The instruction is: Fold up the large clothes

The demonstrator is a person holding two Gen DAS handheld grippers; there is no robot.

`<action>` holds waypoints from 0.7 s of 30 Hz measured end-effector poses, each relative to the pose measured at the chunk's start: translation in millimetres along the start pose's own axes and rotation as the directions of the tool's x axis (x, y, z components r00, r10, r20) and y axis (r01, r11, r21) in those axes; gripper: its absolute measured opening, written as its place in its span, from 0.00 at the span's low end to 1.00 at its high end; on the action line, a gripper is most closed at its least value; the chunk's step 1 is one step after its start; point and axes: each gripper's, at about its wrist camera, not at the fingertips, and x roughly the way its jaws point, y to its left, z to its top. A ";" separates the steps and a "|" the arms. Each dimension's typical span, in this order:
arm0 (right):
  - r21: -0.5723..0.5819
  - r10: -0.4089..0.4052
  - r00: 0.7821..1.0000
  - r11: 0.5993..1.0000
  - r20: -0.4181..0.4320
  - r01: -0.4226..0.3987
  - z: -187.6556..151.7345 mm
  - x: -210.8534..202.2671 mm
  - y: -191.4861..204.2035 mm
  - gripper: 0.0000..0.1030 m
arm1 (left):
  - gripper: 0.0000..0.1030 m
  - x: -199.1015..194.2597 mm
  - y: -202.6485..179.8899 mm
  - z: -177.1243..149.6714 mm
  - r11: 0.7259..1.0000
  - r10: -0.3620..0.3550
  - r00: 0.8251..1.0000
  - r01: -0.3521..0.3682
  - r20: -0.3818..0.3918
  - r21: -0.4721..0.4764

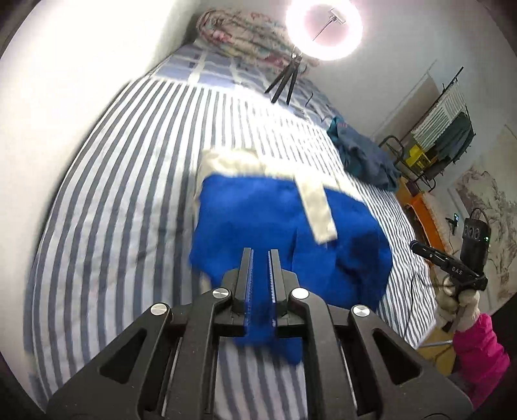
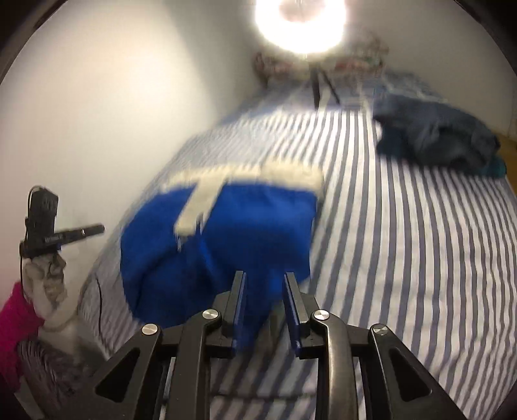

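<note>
Striped bed (image 1: pixel 122 181), ring light (image 1: pixel 323 29), dark clothes pile (image 1: pixel 365 155), blue garment (image 1: pixel 278 226)

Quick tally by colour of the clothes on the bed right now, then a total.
Blue with white trim: 1, the blue garment, gripped by the left hand-held gripper.
Dark blue-grey: 1, a crumpled pile near the bed's far edge; pieces inside cannot be told apart.
Total: 2
</note>
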 end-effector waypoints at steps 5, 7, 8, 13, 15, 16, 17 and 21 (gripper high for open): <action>-0.040 -0.069 0.997 0.997 -0.043 0.067 2.0 45.6 -4.2 0.24 | 0.06 58.9 10.4 5.4 0.998 0.064 0.995 -0.064 -0.070 0.011; -0.058 -0.091 0.990 0.995 -0.107 0.085 -7.2 65.0 -9.0 0.21 | 0.06 79.5 24.1 -6.3 0.997 0.078 0.989 -0.079 -0.122 -0.004; -0.070 -0.114 0.982 0.992 -0.149 0.104 -16.1 77.0 -12.8 0.21 | 0.06 87.9 31.4 -13.6 0.997 0.073 0.987 -0.076 -0.141 -0.014; -0.058 -0.087 0.977 0.995 -0.192 0.078 -24.0 72.5 -23.9 0.22 | 0.07 73.8 43.4 -13.1 0.999 0.019 0.993 -0.024 -0.118 -0.046; -0.027 -0.053 0.988 0.998 -0.144 0.050 -17.8 54.9 -29.4 0.29 | 0.15 58.0 51.5 -4.4 0.996 -0.005 0.997 -0.002 -0.078 -0.084; -0.009 -0.033 0.991 0.999 -0.126 0.032 -16.1 49.8 -30.9 0.35 | 0.31 52.5 55.0 0.1 0.995 -0.018 0.998 0.012 -0.063 -0.102; 0.009 -0.017 0.994 1.000 -0.104 0.018 -13.2 43.7 -33.8 0.37 | 0.41 47.7 58.7 4.7 0.992 -0.036 0.998 0.030 -0.046 -0.127; 0.057 -0.025 1.000 0.998 -0.004 0.026 -1.7 31.0 -43.5 0.78 | 0.74 40.9 77.9 22.0 0.960 -0.110 0.994 0.112 0.022 -0.258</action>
